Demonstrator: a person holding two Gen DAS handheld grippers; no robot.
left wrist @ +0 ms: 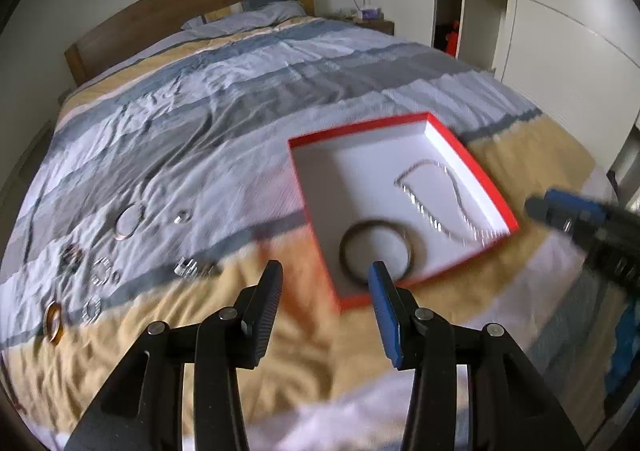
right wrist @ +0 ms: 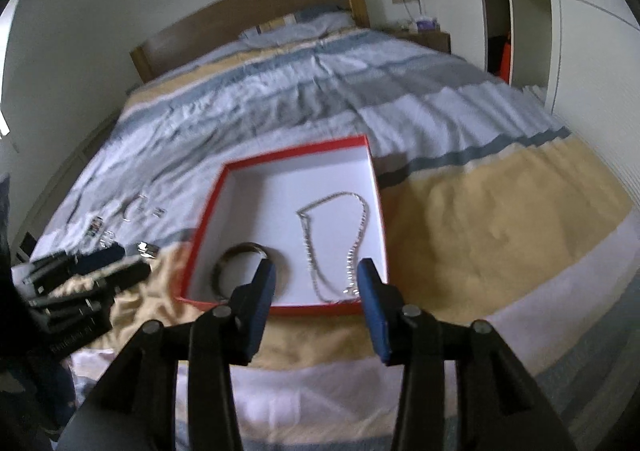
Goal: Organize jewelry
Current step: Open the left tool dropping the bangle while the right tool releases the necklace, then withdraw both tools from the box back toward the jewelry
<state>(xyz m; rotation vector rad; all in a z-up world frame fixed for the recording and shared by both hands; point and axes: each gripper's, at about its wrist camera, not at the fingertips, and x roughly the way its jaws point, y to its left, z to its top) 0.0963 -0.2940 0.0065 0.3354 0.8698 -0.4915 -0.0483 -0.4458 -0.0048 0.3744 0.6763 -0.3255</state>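
Note:
A red box with a white inside (left wrist: 316,179) (right wrist: 240,211) lies on the bed. In it are a silver chain necklace (left wrist: 436,203) (right wrist: 352,247) and a dark bangle (left wrist: 352,239) (right wrist: 236,251). My left gripper (left wrist: 326,275) is open and empty, just before the box's near left corner. My right gripper (right wrist: 316,271) is open and empty above the box's near edge; it also shows blurred at the right of the left wrist view (left wrist: 576,219). Several loose pieces lie on the cover to the left: a large ring-shaped bangle (left wrist: 129,221), a silver cuff (left wrist: 192,267), an amber ring (left wrist: 54,321).
The striped bed cover (left wrist: 240,99) stretches to a wooden headboard (left wrist: 180,7). White wardrobes (left wrist: 560,11) stand at the right. The left gripper's body (right wrist: 76,283) lies at the left in the right wrist view. A nightstand (left wrist: 376,25) stands by the headboard.

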